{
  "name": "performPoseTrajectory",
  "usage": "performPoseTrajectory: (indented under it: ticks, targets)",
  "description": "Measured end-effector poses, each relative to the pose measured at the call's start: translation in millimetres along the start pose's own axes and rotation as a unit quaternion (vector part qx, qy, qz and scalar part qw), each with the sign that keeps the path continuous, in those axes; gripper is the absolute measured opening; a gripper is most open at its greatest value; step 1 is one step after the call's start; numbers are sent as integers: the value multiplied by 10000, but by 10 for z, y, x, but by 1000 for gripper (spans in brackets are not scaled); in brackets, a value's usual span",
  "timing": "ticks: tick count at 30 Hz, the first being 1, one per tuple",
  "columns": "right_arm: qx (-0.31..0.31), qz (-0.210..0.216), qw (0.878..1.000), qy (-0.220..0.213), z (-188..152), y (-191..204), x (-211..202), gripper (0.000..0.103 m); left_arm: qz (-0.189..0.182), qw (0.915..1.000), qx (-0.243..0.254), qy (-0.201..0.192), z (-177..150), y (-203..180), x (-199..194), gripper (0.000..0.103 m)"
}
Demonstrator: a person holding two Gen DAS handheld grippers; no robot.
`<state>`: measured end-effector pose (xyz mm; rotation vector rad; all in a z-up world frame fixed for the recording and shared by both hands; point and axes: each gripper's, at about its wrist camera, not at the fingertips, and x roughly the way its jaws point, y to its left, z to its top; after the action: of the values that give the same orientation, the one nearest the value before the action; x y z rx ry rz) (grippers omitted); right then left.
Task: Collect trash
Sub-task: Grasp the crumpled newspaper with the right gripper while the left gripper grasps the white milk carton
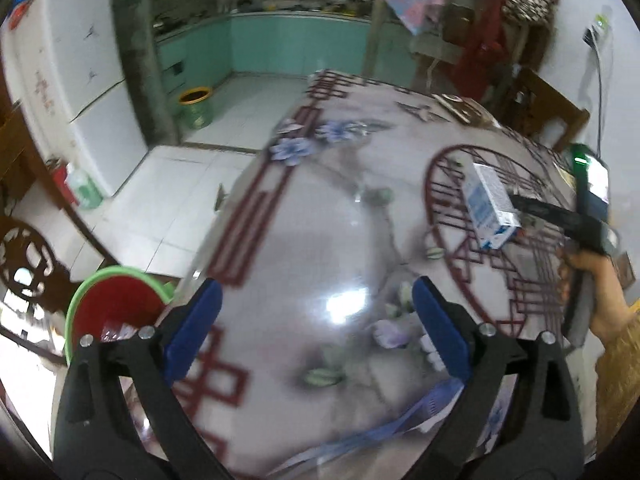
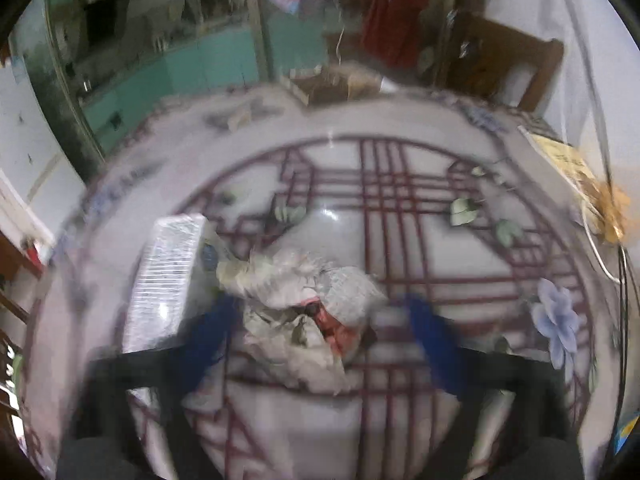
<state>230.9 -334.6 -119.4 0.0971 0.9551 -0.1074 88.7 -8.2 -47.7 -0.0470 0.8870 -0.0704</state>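
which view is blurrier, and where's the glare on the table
Right wrist view is blurrier: the right gripper smears over the crumpled paper. Left wrist view is sharper; the left gripper is crisp, with a white glare patch on the table. Both views bend at the edges.

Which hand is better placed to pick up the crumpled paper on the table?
Right. The right tongs straddle the crumpled paper, while the left tongs hang open over bare tablecloth near the red bin.
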Motion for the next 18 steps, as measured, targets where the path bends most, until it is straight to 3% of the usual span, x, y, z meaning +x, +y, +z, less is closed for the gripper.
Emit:
performPoseTrajectory:
  ticks: [5, 8, 10, 13, 18]
  targets:
    - [-102, 242, 9997, 20, -194, -70, -190, 33, -213, 9996, 148, 64, 23, -285, 121, 94]
    - [-125, 483, 9987, 115, -521, -194, -556, 33, -285, 9990, 331, 104, -14, -496, 226, 94]
    - [-66, 468, 9985, 274, -822, -350, -884, 33, -94, 9984, 531, 172, -52, -681, 366, 94]
    - [119, 562, 9981, 221, -1166, -536, -1327, 33, -248, 9970, 639, 354, -19, -956, 541, 94]
    - [471, 733, 9962, 34, -1312, -661, -1540, 34, -405, 9974, 512, 299, 342, -1535, 851, 94]
